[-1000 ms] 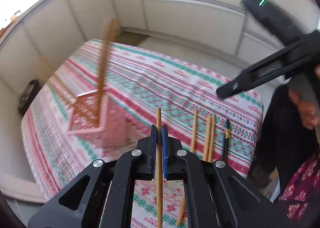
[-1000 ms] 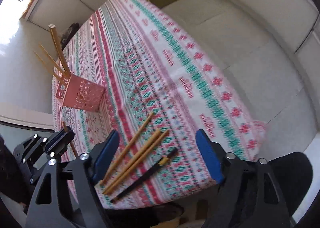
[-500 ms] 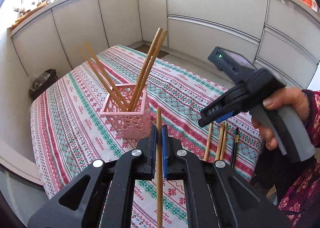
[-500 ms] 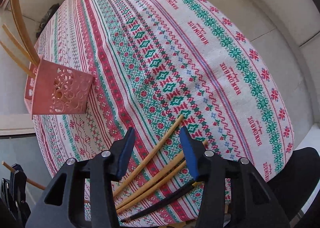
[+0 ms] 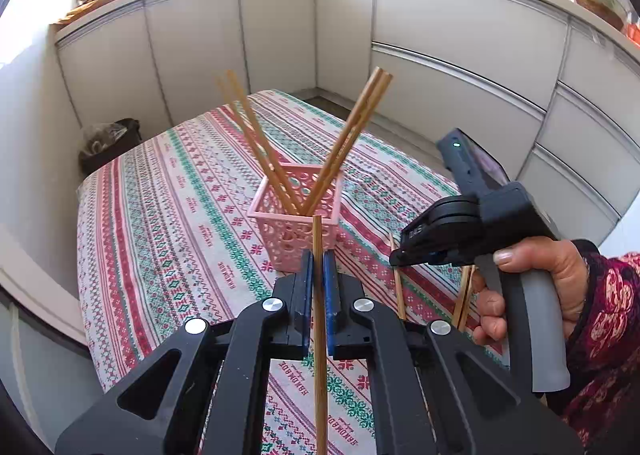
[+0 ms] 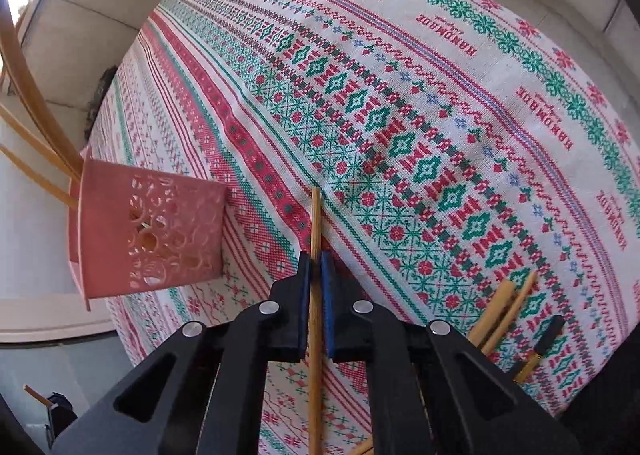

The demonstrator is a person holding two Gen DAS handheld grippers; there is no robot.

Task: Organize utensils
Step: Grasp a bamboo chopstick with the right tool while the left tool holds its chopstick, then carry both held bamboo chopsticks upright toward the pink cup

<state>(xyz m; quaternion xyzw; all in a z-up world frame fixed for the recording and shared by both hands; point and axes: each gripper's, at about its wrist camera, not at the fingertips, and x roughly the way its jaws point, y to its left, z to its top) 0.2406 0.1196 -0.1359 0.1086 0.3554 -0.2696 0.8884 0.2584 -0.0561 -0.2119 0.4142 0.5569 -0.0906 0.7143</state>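
Note:
A pink perforated basket (image 5: 298, 233) stands on the patterned tablecloth (image 5: 168, 215) with several wooden chopsticks leaning in it; it also shows in the right wrist view (image 6: 150, 235). My left gripper (image 5: 317, 267) is shut on a wooden chopstick (image 5: 319, 319), just in front of the basket. My right gripper (image 6: 315, 269) is shut on another wooden chopstick (image 6: 315, 239) lying low over the cloth, to the right of the basket. It appears from outside in the left wrist view (image 5: 400, 257).
Loose wooden chopsticks (image 6: 498, 309) and a black one (image 6: 538, 345) lie near the table's edge at lower right. White cabinets (image 5: 460, 67) surround the table. A dark bin (image 5: 108, 143) stands by the far left corner.
My right gripper went from wide open to shut on one of the loose chopsticks. My left gripper, still holding its chopstick, came closer to the basket.

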